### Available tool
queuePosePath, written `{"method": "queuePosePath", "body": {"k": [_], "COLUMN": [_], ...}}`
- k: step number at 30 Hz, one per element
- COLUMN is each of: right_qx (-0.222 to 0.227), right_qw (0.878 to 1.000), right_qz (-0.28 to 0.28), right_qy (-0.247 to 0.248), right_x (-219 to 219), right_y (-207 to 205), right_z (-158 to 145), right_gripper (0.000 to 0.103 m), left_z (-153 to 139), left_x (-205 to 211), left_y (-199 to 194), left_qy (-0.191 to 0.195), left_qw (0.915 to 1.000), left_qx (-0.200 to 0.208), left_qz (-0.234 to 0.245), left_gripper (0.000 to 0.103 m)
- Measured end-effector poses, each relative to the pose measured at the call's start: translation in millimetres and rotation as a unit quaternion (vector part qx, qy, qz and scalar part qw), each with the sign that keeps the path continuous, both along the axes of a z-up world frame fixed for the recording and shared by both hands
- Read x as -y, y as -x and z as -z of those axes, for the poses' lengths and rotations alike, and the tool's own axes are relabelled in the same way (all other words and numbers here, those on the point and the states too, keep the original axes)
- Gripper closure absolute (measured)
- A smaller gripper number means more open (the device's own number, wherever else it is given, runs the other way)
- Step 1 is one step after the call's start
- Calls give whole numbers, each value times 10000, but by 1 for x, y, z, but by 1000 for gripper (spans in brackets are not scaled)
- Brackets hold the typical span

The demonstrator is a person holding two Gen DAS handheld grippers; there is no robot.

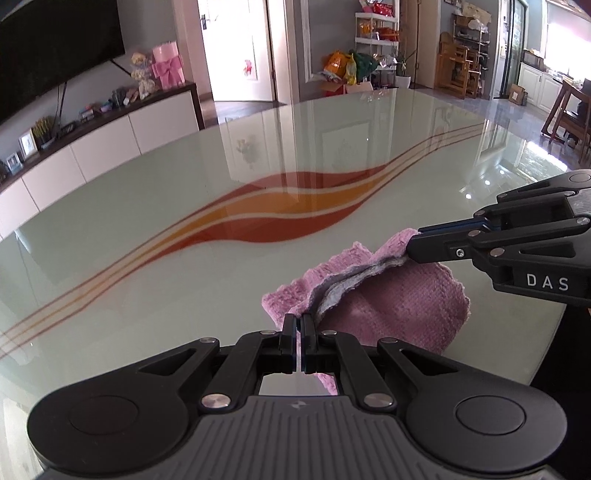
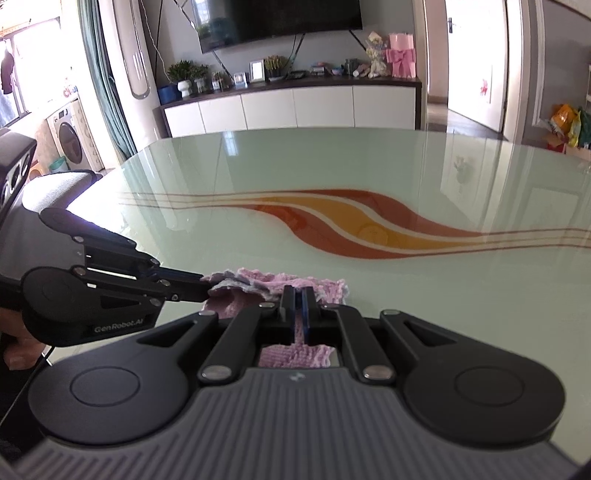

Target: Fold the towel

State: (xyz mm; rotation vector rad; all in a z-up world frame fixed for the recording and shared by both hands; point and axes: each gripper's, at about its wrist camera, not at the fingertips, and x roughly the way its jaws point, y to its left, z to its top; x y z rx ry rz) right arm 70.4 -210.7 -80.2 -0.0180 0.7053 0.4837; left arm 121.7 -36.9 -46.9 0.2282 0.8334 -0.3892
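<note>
I see both tongs angled downward over the glass surface (image 1: 147, 229). Left tongs (image 1: 299, 318) and right tongs (image 2: 299, 291) are each clamped on one edge of the pink towel (image 1: 399, 306), which bunches between them on the surface.

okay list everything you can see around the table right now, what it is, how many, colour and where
towel: one, pink with a grey underside, bunched at the near table edge, pinched at two edges
table: one, pale green glass with red and orange waves
television: one, black, on the wall
sideboard: one, white with a dark top, beyond the table
gift box: one, pink with a bow, on the sideboard
left gripper: black, shut on the towel
right gripper: black, shut on the towel
</note>
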Motion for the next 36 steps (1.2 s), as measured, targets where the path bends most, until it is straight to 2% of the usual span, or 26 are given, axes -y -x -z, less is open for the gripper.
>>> {"method": "queuePosePath", "body": {"k": [7, 13, 21, 27, 36], "right_qx": [-356, -855, -1239, -1324, -1408], "right_qw": [9992, 9957, 9915, 9904, 9895], "right_qz": [-156, -250, -292, -285, -248], "right_qy": [-57, -253, -274, -265, -215], "right_x": [0, 4, 6, 6, 9], "right_y": [-12, -31, -46, -53, -56], "right_z": [-6, -13, -16, -18, -18], "right_gripper": [99, 99, 99, 99, 99], "left_z": [4, 3, -2, -4, -4], "left_x": [4, 4, 5, 3, 6], "left_y": [0, -1, -9, -18, -30], "left_qy": [-59, -113, -2, 83, 150], "left_qw": [9994, 9984, 9961, 9948, 9951], "left_qx": [-314, -511, -837, -966, -927], "left_qz": [-99, -205, -290, -319, -309], "left_gripper": [101, 101, 101, 101, 101]}}
